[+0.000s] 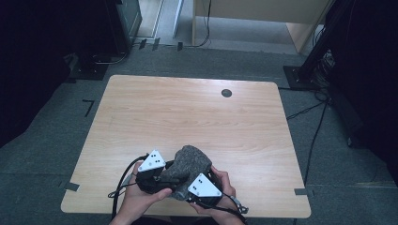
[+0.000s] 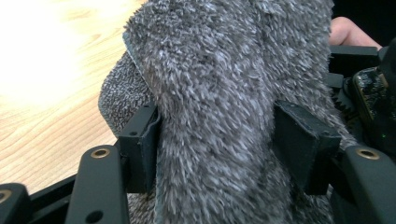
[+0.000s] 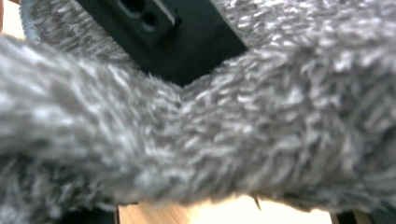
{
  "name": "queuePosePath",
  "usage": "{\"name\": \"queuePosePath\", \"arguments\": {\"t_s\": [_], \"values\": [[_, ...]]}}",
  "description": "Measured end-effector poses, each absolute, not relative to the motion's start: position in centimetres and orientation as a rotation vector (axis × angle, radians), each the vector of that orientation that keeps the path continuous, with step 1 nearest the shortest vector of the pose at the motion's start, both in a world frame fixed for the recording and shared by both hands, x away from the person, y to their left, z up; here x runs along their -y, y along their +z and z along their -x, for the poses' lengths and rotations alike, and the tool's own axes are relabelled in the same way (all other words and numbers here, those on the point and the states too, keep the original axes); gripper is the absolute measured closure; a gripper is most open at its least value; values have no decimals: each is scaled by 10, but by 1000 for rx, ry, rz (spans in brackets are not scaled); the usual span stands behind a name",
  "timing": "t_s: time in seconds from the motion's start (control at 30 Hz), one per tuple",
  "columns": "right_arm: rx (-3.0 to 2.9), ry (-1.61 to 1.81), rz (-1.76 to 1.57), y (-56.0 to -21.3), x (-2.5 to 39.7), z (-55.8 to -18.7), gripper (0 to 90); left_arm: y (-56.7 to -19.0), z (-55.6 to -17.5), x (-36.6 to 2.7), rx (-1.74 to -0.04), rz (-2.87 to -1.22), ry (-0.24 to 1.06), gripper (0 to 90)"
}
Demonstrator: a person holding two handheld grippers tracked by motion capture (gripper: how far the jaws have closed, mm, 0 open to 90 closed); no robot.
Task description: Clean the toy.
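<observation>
A grey fuzzy cloth [image 1: 190,164] is bunched up between both grippers near the front edge of the wooden table [image 1: 187,108]. My left gripper [image 1: 166,176] is shut on it: in the left gripper view both black jaws press into a thick fold of the cloth [image 2: 215,93] from either side. My right gripper [image 1: 197,187] sits against the cloth's lower right end, a hand wrapped around it. In the right gripper view the cloth [image 3: 196,140] hangs blurred right across the lens and hides the jaws. A black part of the left gripper [image 3: 187,42] shows behind it.
A small dark round grommet [image 1: 226,93] sits in the table's far right part. Carpet surrounds the table, with black stands [image 1: 309,65] and cables [image 1: 314,140] to the right and a wooden cabinet [image 1: 263,14] at the back.
</observation>
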State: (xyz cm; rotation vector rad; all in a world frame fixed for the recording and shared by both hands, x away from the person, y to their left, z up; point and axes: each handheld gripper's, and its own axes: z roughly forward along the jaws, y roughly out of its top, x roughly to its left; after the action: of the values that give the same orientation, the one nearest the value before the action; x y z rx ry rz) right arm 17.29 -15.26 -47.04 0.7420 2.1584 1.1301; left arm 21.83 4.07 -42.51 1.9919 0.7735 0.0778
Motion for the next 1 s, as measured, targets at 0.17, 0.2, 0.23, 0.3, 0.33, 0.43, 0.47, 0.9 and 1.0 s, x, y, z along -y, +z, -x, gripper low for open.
{"name": "queuePosePath", "arguments": {"t_s": [0.17,0.2,0.23,0.3,0.33,0.43,0.47,0.9,1.0], "values": [[-2144,1139,-752,-468,156,-173,346,-421,-225,-58,-781,-1932,38,675],[-2142,1141,-755,-468,157,-173,345,-421,-226,-60,-781,-1932,38,698],[-2140,1143,-758,-468,158,-174,345,-421,-227,-62,-784,-1929,42,703],[-2137,1150,-765,-468,158,-174,345,-421,-227,-63,-791,-1911,36,684],[-2135,1158,-765,-467,158,-174,345,-421,-227,-62,-790,-1905,36,642],[-2128,1179,-756,-465,159,-173,345,-421,-221,-55,-746,-1929,32,553],[-2124,1172,-757,-464,159,-173,345,-420,-219,-54,-744,-1926,63,607],[-2092,1292,-755,-456,170,-171,345,-420,-237,-83,-791,-1862,-32,756],[-2085,1303,-728,-453,170,-169,346,-424,-239,-78,-795,-1883,-49,752]]}}
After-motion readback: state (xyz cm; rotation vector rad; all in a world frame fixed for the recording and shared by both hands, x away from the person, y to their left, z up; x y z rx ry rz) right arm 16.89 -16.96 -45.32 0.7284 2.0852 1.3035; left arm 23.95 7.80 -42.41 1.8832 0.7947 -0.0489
